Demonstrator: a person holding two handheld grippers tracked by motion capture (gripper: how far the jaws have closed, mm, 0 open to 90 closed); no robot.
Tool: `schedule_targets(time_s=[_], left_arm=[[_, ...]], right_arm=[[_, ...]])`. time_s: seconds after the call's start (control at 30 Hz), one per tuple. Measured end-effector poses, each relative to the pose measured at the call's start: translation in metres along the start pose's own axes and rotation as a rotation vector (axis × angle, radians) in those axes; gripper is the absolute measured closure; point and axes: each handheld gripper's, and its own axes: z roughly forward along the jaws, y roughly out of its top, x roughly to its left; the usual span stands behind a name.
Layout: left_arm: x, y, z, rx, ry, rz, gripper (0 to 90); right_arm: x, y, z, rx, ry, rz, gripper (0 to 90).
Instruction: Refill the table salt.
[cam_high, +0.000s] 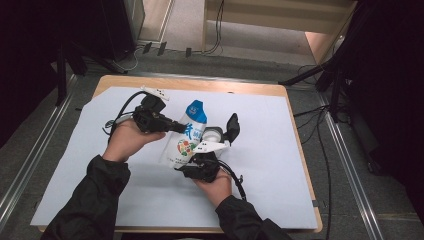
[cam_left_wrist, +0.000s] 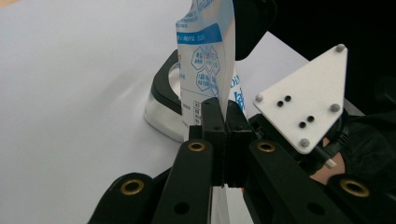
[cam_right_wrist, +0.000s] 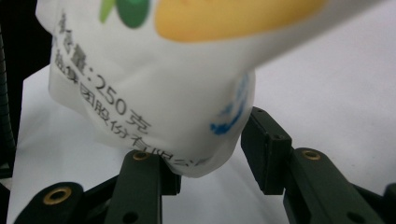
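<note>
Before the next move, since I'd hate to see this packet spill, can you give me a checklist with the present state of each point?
1. Left gripper pinching the edge of the white and blue printed plastic pouch: ok, jaws shut on a thin seam.
2. Right gripper holding the pouch's lower corner: cannot tell, the corner sits between the jaws but a gap shows on one side.
3. Pouch raised off the white paper sheet: ok, it hangs above the sheet in the right gripper view.
4. Clear round container with black rim near the pouch: ok, just behind it.
5. Pouch top opened: cannot tell.
</note>
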Motion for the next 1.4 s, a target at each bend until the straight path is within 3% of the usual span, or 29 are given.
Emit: schedule_targets(time_s=[0.63,0.97,1.4], left_arm=[[-0.001,0.005,0.008,-0.014,-0.01,0.021,90.0],[-0.005,0.008,0.001,-0.033,-0.044,0.032,90.0],[-0.008,0.01,-0.011,-0.057,-0.053,0.059,90.0]], right_arm=[[-0.003,0.0,-0.003,-0.015,-0.026,0.018,61.4],[-0.003,0.001,-0.01,-0.053,-0.037,0.03,61.4],[-0.005,0.005,-0.018,-0.103,-0.048,0.047,61.3]])
